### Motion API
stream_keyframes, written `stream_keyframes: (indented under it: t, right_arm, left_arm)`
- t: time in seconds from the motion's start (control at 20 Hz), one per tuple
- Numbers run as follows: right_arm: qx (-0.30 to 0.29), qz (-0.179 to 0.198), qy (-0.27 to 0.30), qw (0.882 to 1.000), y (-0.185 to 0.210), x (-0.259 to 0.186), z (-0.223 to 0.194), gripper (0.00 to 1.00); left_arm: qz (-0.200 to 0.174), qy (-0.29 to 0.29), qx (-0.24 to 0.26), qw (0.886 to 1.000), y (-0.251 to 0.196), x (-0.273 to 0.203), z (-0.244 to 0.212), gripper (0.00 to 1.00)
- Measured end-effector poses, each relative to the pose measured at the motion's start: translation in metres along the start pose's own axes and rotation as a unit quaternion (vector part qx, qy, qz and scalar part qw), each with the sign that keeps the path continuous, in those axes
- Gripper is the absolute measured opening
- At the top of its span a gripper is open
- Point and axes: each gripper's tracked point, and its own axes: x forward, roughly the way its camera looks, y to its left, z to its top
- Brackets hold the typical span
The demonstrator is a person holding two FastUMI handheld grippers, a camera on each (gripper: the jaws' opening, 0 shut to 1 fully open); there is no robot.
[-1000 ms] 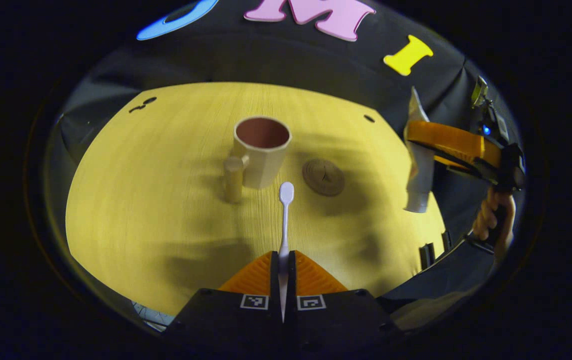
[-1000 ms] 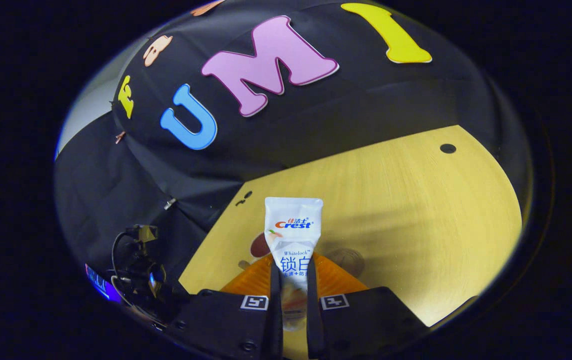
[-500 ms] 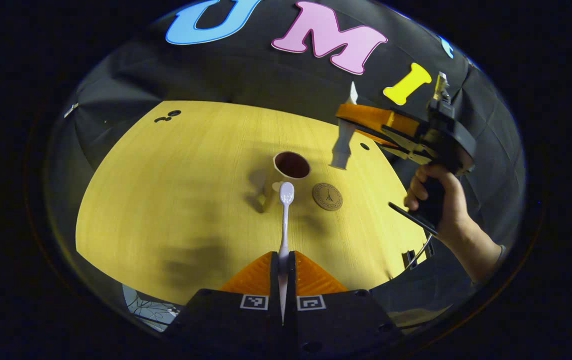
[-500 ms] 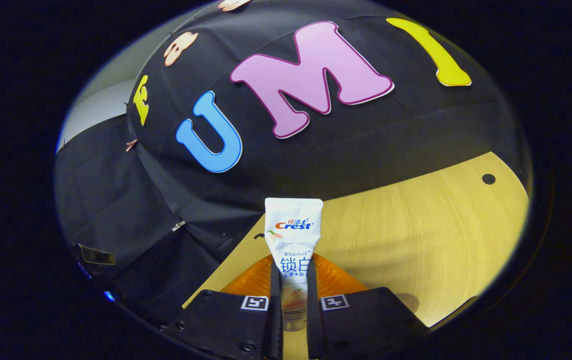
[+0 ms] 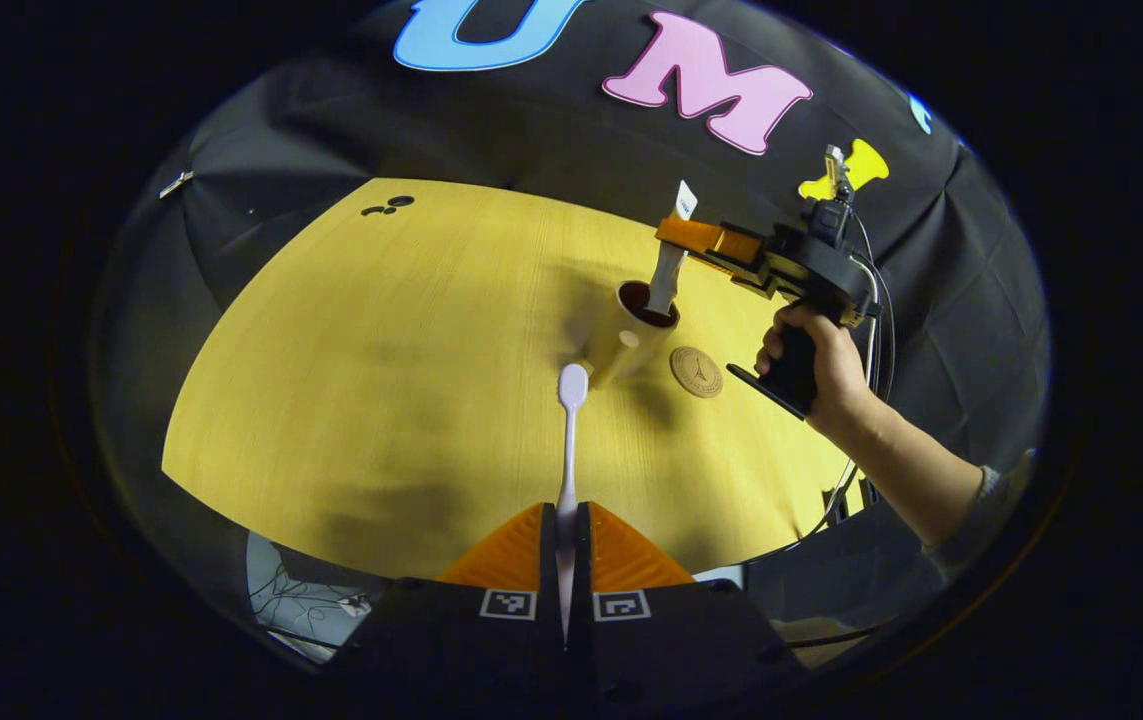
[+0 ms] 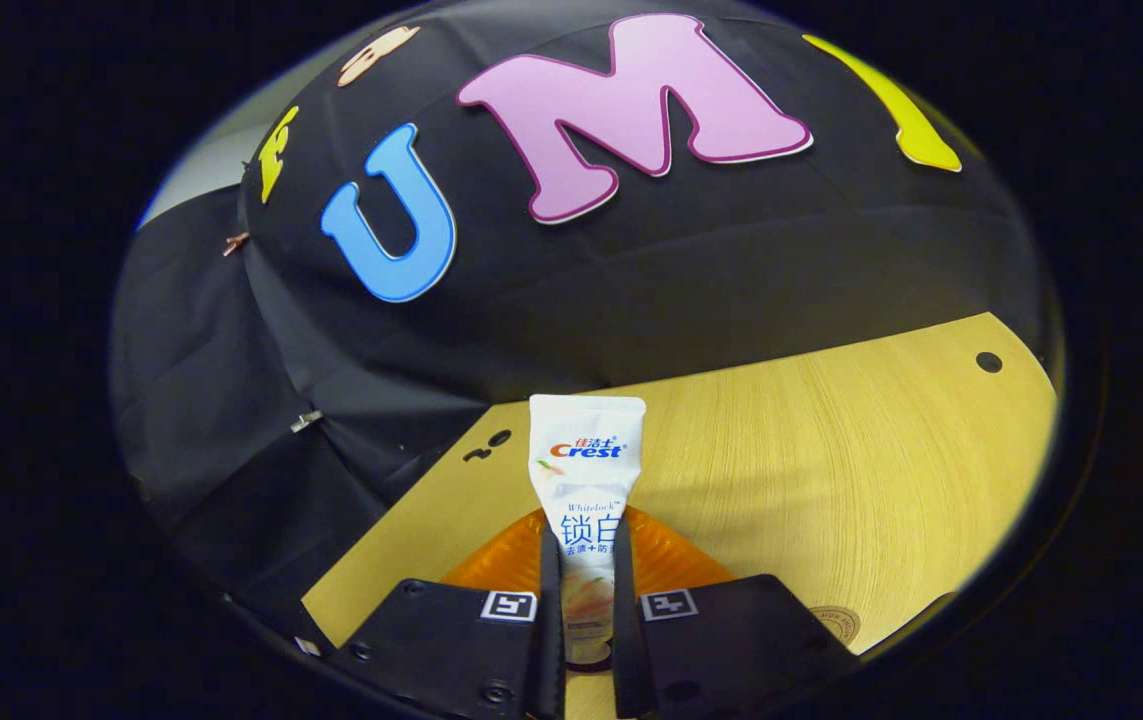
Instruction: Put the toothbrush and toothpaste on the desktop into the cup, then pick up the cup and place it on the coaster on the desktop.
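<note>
I pinch the white toothbrush (image 5: 568, 440) by its handle in my left gripper (image 5: 566, 520), fingers pressed against it from both sides; its head points out over the wooden desktop (image 5: 381, 350), toward the cup (image 5: 631, 335), well above the surface. In the left gripper view my right hand (image 5: 816, 365) holds the right gripper (image 5: 691, 235) over the cup, with the toothpaste (image 5: 669, 275) hanging nearly upright from it and its lower end dipped into the cup's mouth. The round brown coaster (image 5: 696, 371) lies just beside the cup, bearing a small tower emblem. In the right gripper view that gripper (image 6: 588, 590) clamps the tube (image 6: 586, 480) on both flat sides; the tube's print is legible, a red and blue logo over blue characters. The coaster's edge (image 6: 836, 622) peeks out beside my fingers.
</note>
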Motion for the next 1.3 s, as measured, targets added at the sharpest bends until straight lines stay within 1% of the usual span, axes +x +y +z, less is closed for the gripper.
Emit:
stream_keyframes:
  t: [0.15,0.2,0.25,0.45,0.55,0.6,0.65,0.7,0.75,0.85,0.9,0.95,1.0,1.05,1.1,1.15,1.2,1.25,1.3]
  right_arm:
    - [-0.005,-0.011,0.009,1.0,-0.002,0.009,-0.014,0.23]
    - [-0.005,-0.014,0.009,1.0,-0.002,0.01,-0.017,0.1]
    - [-0.005,-0.016,0.011,1.0,-0.002,0.012,-0.02,0.23]
    - [-0.011,-0.023,0.014,1.0,0.001,0.013,-0.025,0.27]
    - [-0.013,-0.025,0.017,0.999,0.002,0.009,-0.027,0.3]
    - [-0.013,-0.025,0.017,0.999,0.002,0.009,-0.028,0.31]
    - [-0.011,-0.027,0.017,0.999,0.001,0.008,-0.028,0.19]
    - [-0.01,-0.03,0.018,0.999,0.0,0.007,-0.029,0.34]
    - [-0.008,-0.034,0.02,0.999,-0.001,0.007,-0.031,0.19]
    - [-0.004,-0.04,0.023,0.999,-0.005,0.004,-0.036,0.19]
    - [-0.003,-0.042,0.019,0.999,-0.005,0.005,-0.034,0.38]
    - [-0.001,-0.042,0.021,0.999,-0.005,0.003,-0.034,0.4]
    - [0.001,-0.04,0.021,0.999,-0.004,0.002,-0.033,0.24]
    - [0.005,-0.037,0.022,0.999,-0.003,0.003,-0.033,0.41]
    - [0.008,-0.034,0.024,0.999,-0.002,0.002,-0.033,0.43]
    - [0.006,-0.036,0.025,0.999,-0.002,0.001,-0.032,0.34]
    - [0.004,-0.039,0.025,0.999,-0.004,-0.001,-0.033,0.52]
    - [0.003,-0.04,0.028,0.999,-0.005,-0.002,-0.033,0.36]
    - [0.006,-0.037,0.029,0.999,-0.004,-0.004,-0.032,0.53]
  left_arm:
    - [-0.001,0.002,0.0,1.0,0.012,0.0,-0.001,0.06]
    - [-0.001,0.002,-0.001,1.0,0.015,0.0,0.0,0.06]
    - [-0.003,0.004,-0.002,1.0,0.018,0.001,0.0,0.06]
    - [-0.01,0.006,0.002,1.0,0.023,0.006,0.002,0.06]
    - [-0.014,0.007,0.003,1.0,0.024,0.007,0.01,0.06]
    - [-0.016,0.008,0.003,1.0,0.024,0.009,0.011,0.06]
    - [-0.018,0.009,0.005,1.0,0.024,0.011,0.013,0.07]
    - [-0.019,0.009,0.006,1.0,0.024,0.013,0.014,0.06]
    - [-0.02,0.01,0.007,1.0,0.023,0.014,0.016,0.07]
    - [-0.022,0.013,0.008,1.0,0.022,0.015,0.02,0.07]
    - [-0.021,0.015,0.009,1.0,0.021,0.016,0.023,0.06]
    - [-0.021,0.015,0.01,1.0,0.022,0.017,0.025,0.06]
    - [-0.02,0.015,0.009,1.0,0.023,0.019,0.025,0.07]
    - [-0.019,0.014,0.007,1.0,0.022,0.018,0.026,0.06]
    - [-0.019,0.014,0.004,1.0,0.022,0.018,0.027,0.07]
    - [-0.018,0.014,0.001,1.0,0.021,0.018,0.028,0.06]
    - [-0.018,0.014,-0.001,1.0,0.02,0.019,0.029,0.07]
    - [-0.017,0.013,-0.002,1.0,0.02,0.02,0.032,0.06]
    - [-0.017,0.012,-0.004,1.0,0.018,0.022,0.034,0.06]
